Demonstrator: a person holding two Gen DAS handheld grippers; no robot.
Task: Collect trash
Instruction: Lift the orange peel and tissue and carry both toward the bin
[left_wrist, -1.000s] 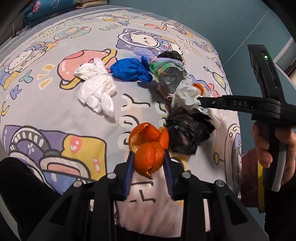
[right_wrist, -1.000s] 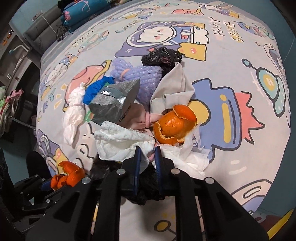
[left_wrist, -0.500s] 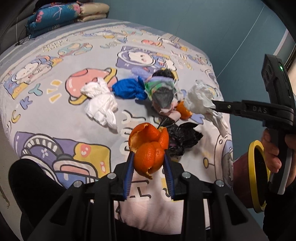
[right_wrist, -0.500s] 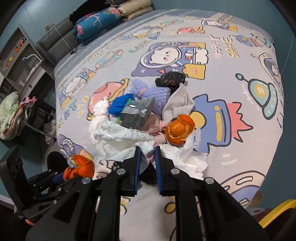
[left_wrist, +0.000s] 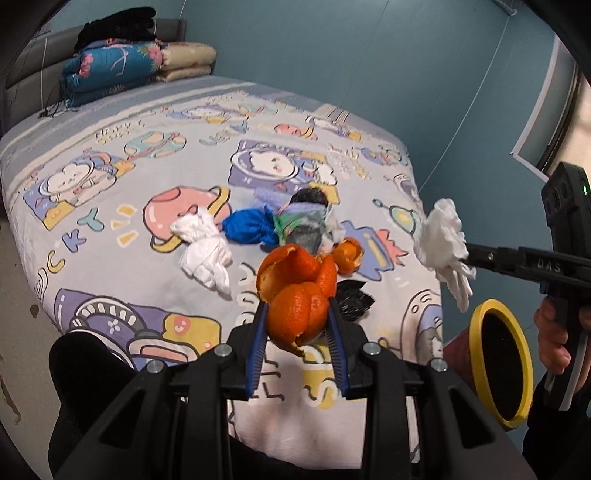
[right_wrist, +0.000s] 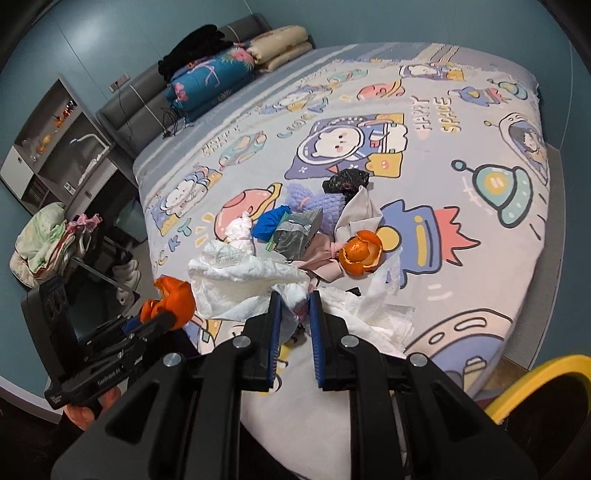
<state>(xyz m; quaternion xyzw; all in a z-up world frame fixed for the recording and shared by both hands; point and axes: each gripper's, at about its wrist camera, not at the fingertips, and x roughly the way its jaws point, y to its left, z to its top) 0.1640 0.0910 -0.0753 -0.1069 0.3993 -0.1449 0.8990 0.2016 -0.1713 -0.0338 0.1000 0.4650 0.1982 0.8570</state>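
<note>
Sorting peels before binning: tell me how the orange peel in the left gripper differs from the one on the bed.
The held peel is clamped in the left gripper, off the bed; the bed peel lies loose beside the trash pile. The held peel looks bigger, though it is nearer the camera. Both are orange, curled open.

**Peel and tissue up, the rest on my bed**

My left claw (left_wrist: 298, 325) clamps a curled orange peel (left_wrist: 297, 291); my right claw (right_wrist: 294, 306) pinches a crumpled white tissue (right_wrist: 251, 280). Near the bed's (left_wrist: 110, 155) foot edge lie a second peel (right_wrist: 360, 253), blue bag (left_wrist: 249, 229), white wad (left_wrist: 203, 245) and black bag (left_wrist: 352, 299).
</note>
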